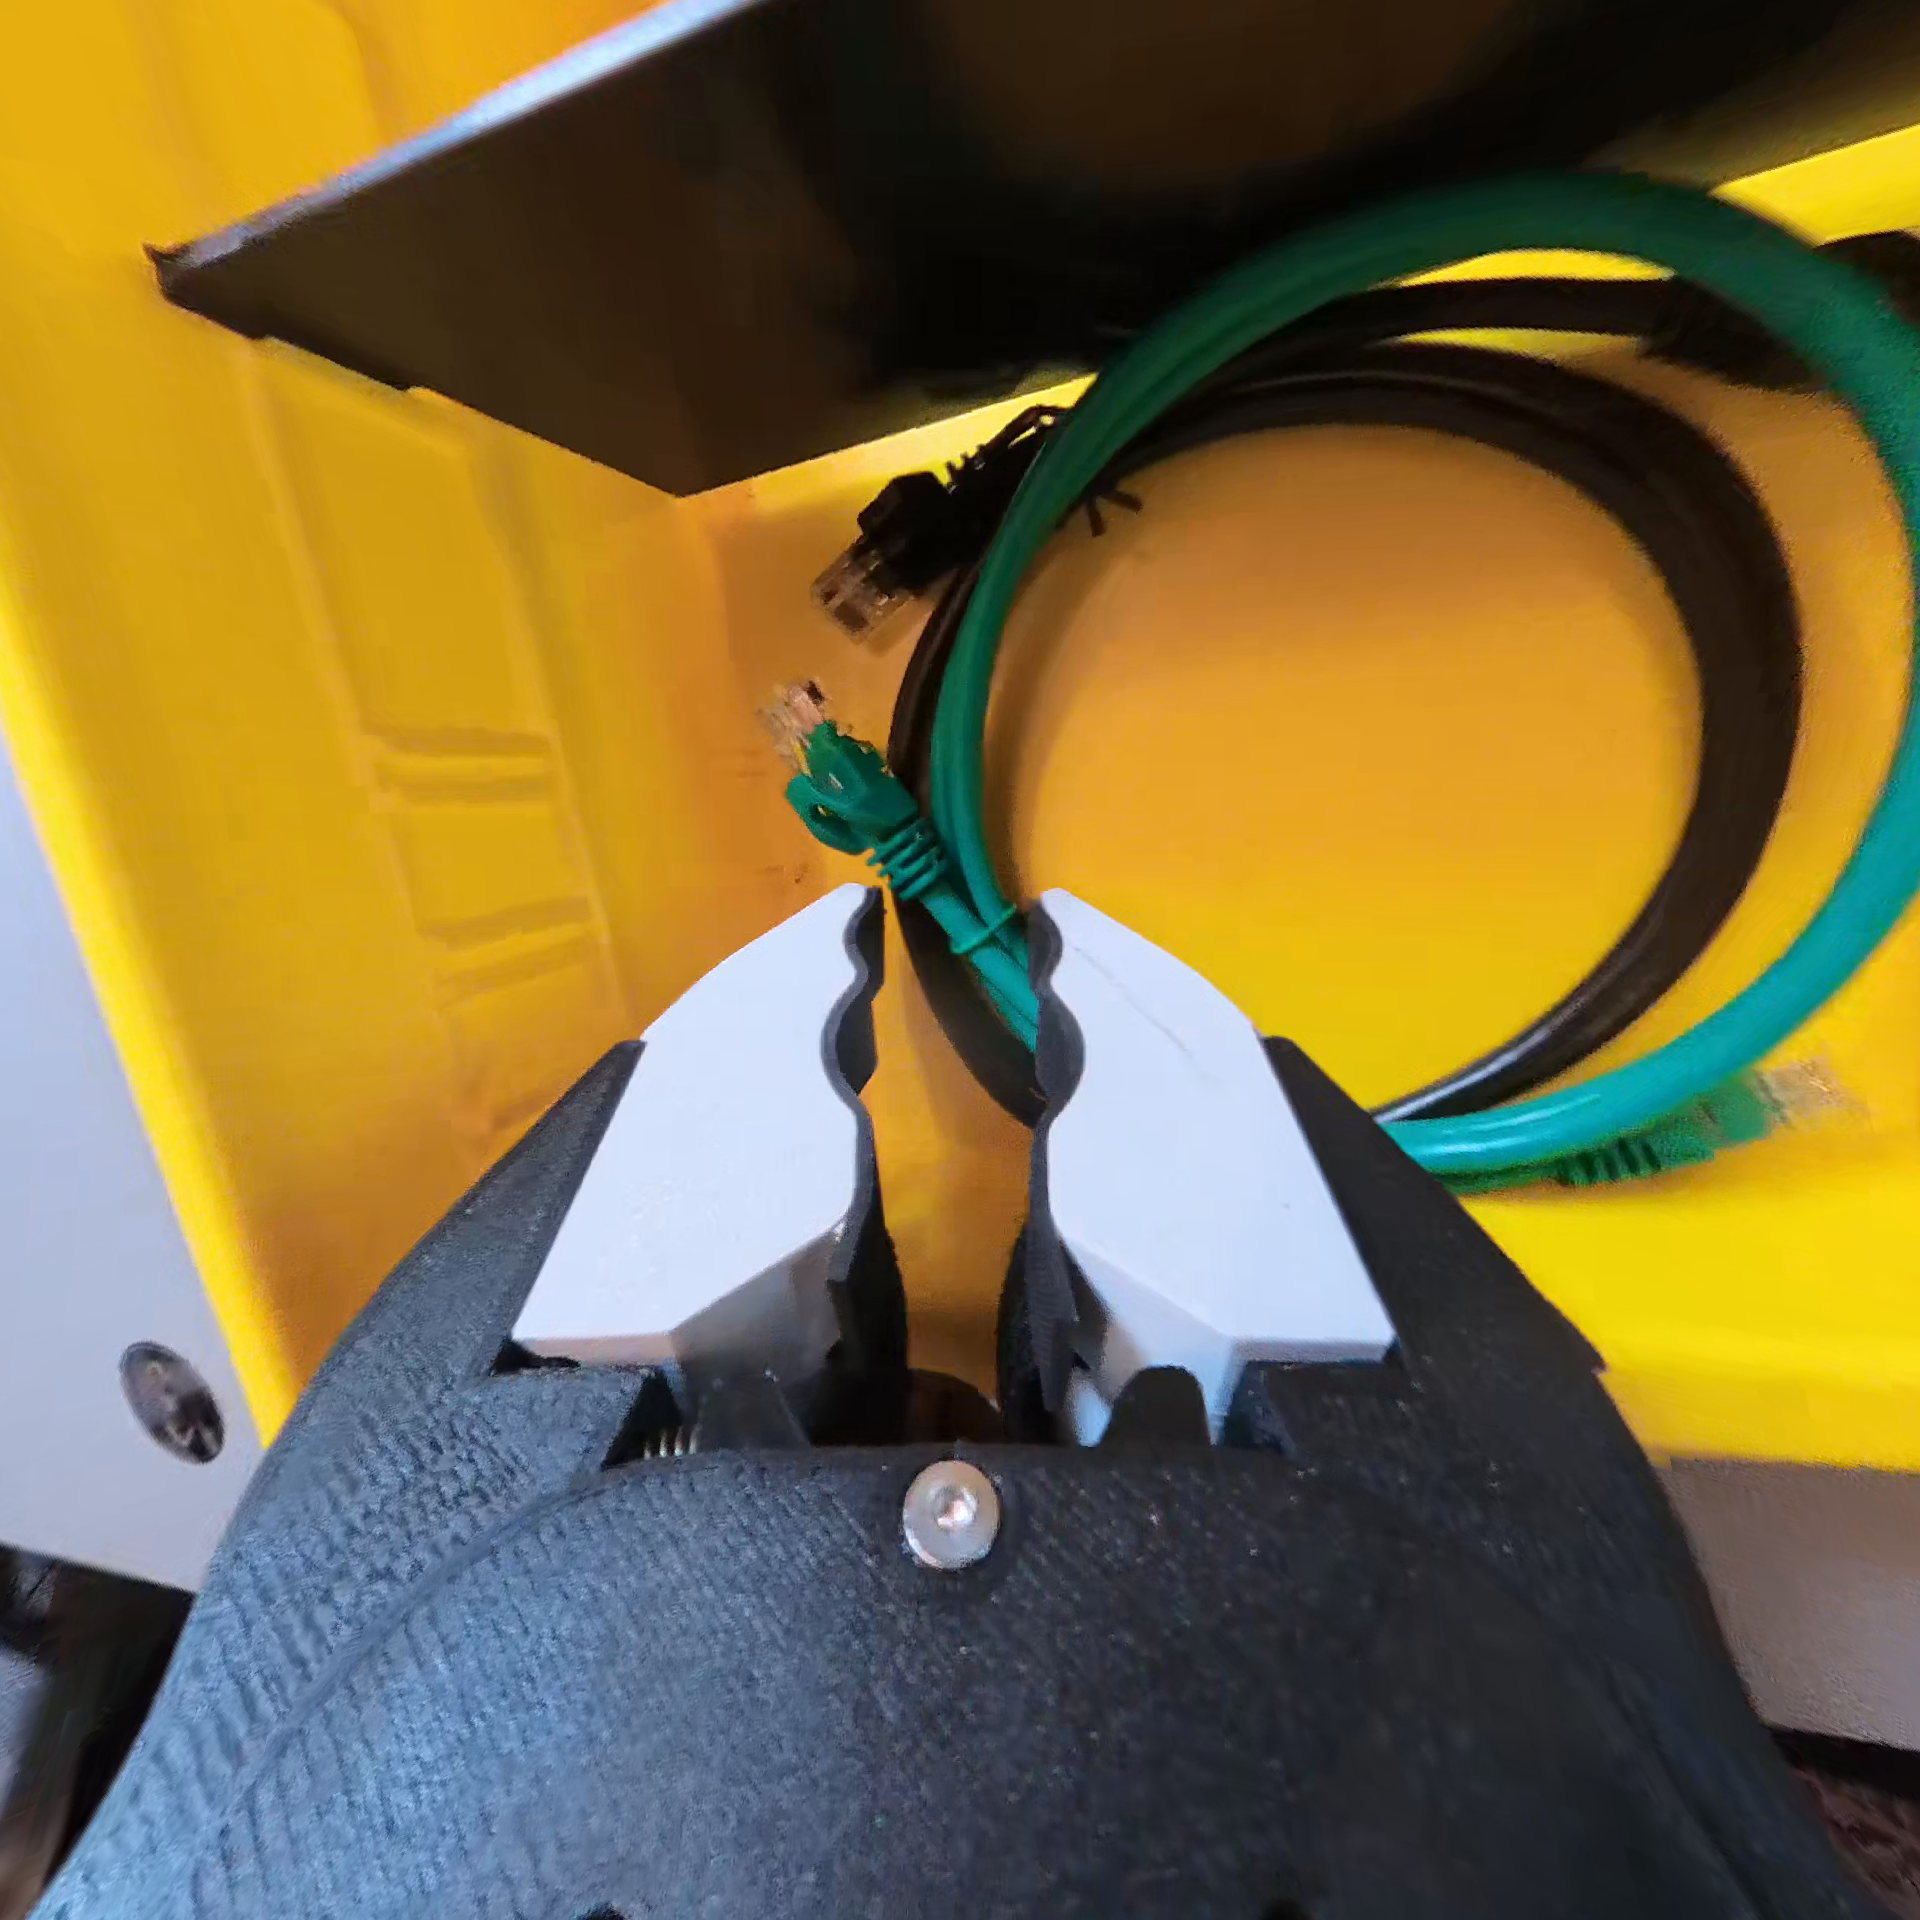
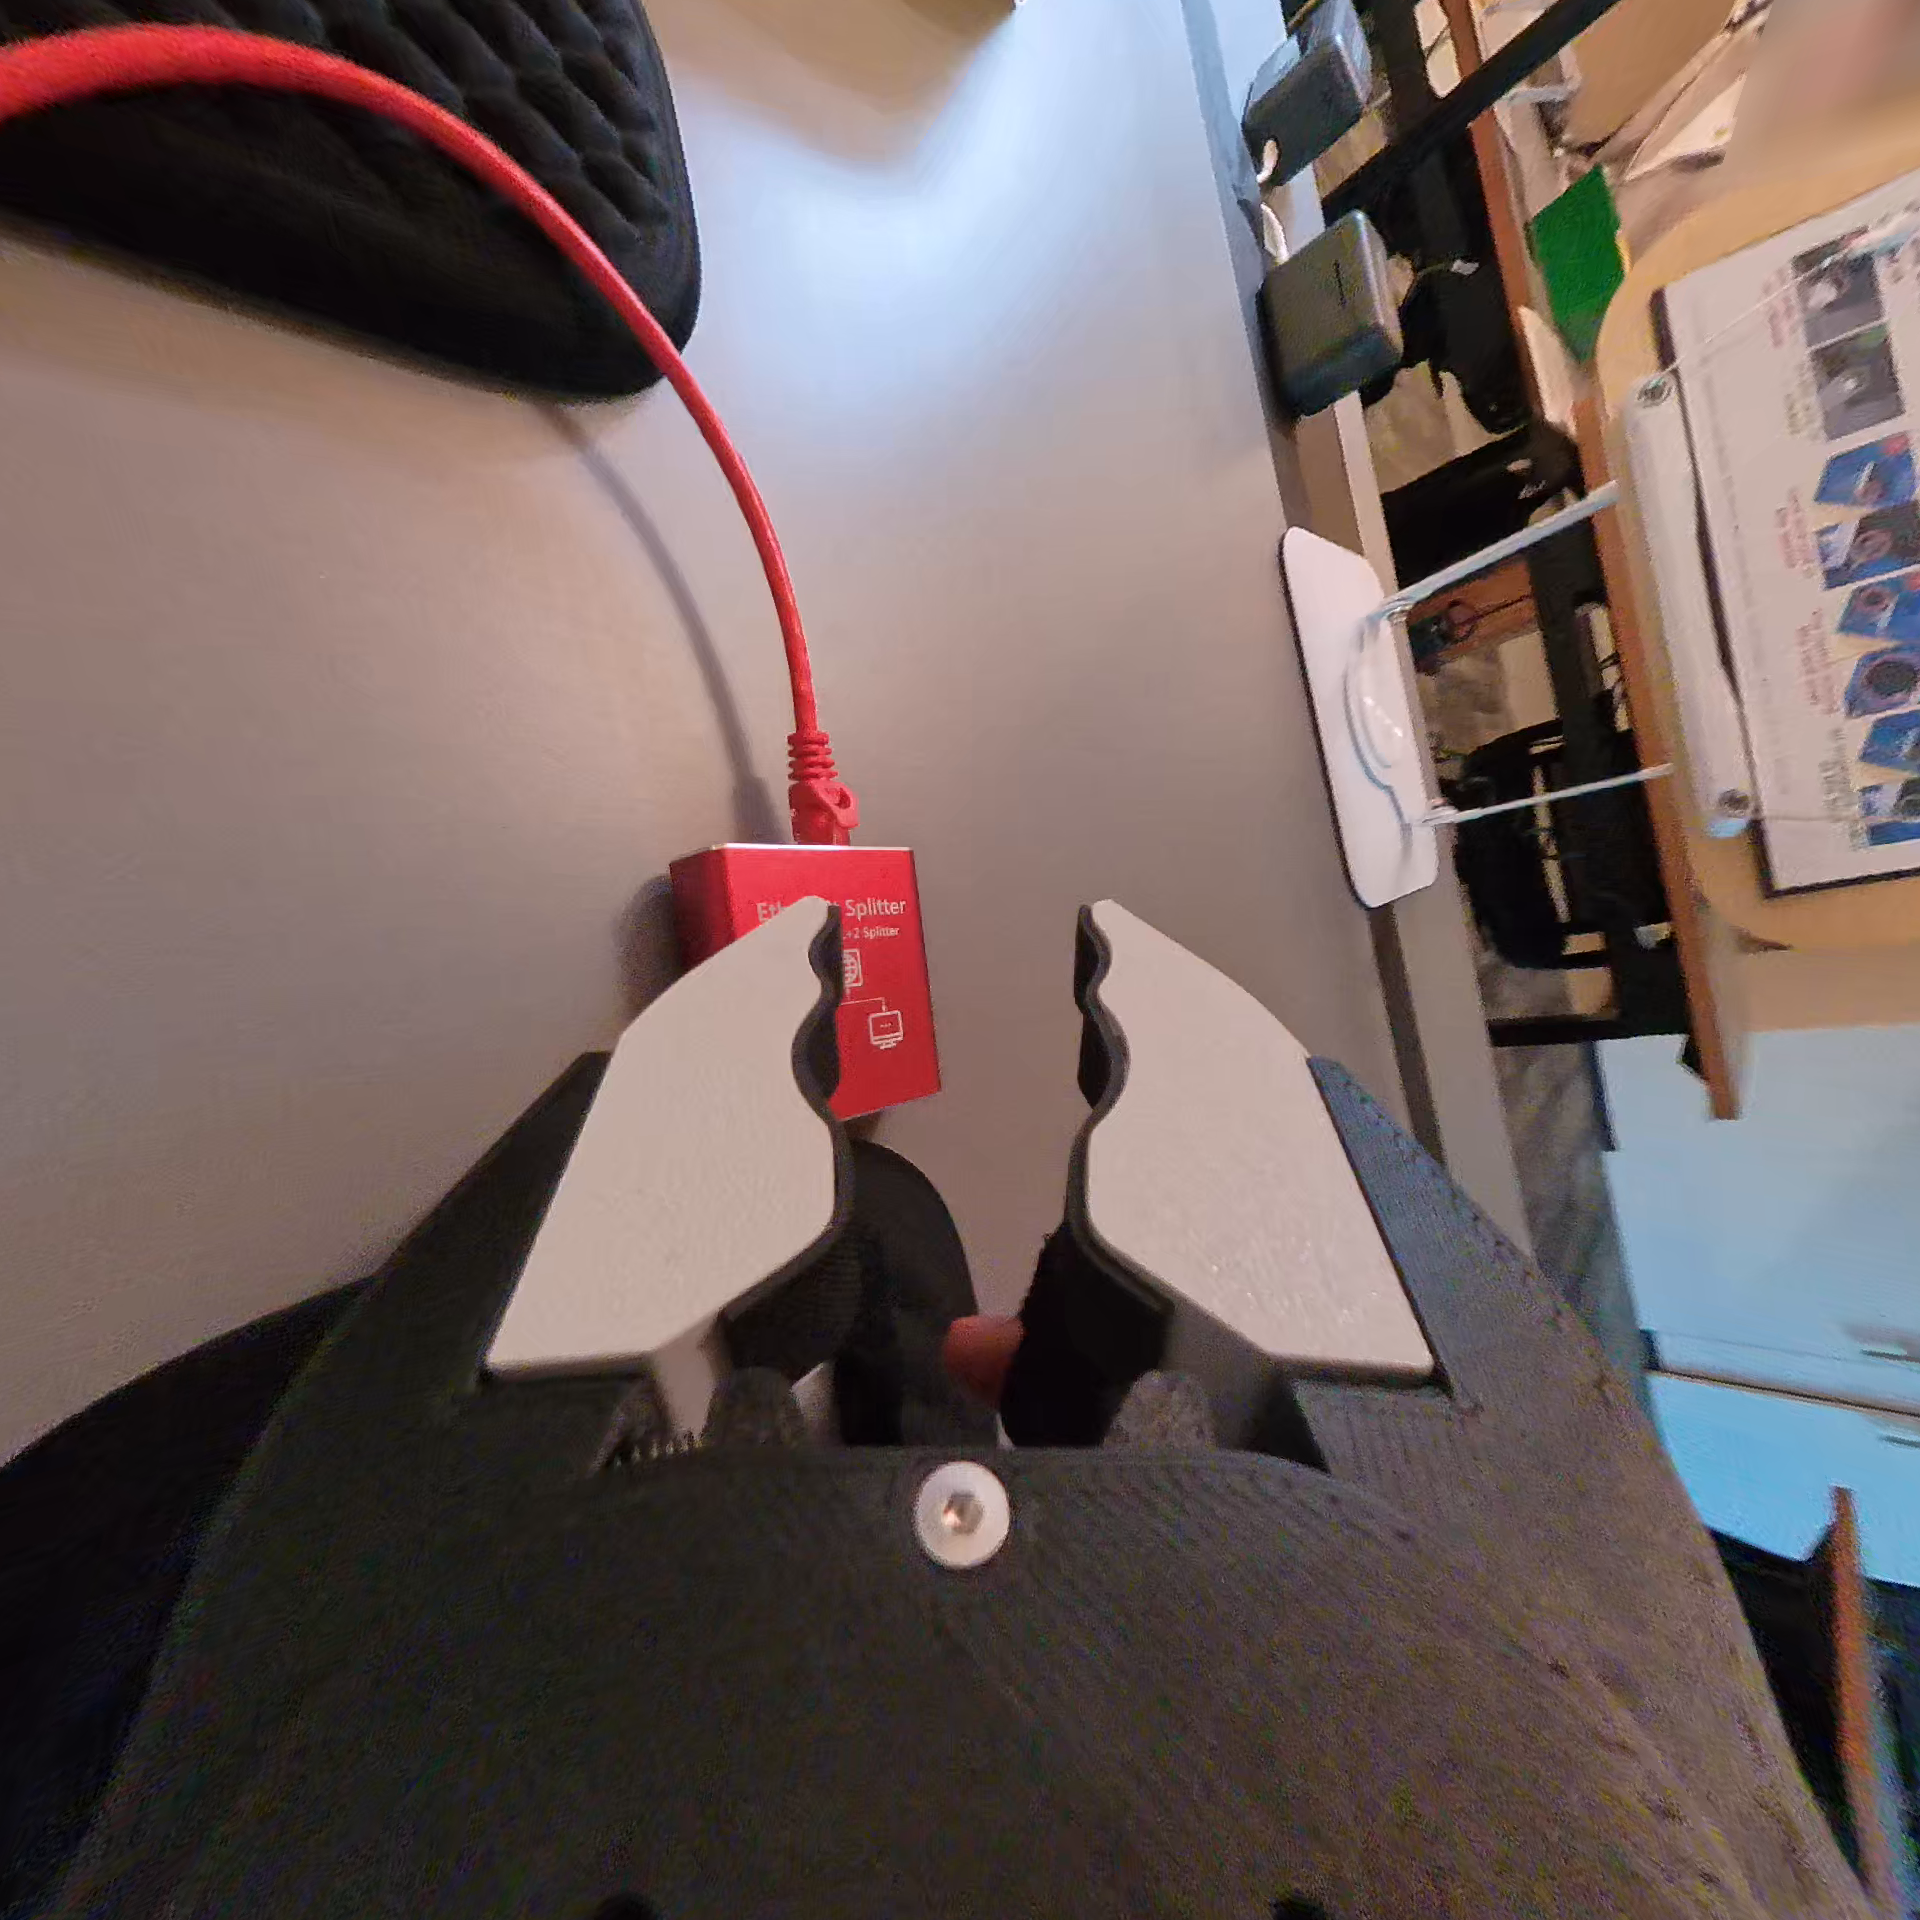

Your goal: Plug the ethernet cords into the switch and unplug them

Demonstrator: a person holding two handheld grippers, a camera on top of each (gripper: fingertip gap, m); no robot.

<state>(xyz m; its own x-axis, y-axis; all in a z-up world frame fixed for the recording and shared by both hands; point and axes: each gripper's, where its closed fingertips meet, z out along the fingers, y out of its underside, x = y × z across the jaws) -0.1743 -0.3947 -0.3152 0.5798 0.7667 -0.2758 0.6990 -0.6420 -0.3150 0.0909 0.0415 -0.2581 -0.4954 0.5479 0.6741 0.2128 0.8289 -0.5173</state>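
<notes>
The green cord [image 1: 1351,312] is lying coiled in a yellow bin [image 1: 1351,727], its plug [image 1: 831,774] pointing up-left just beyond the left tool [image 1: 956,925], which is gaping empty (the right tool [image 2: 956,935], also open, is hovering over the red switch [image 2: 821,966]).

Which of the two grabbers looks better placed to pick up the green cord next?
The left. The left gripper is open, with the green cord between its fingers, just behind the plug. The right gripper is open over by the red box, with no green cord in its view.
</notes>
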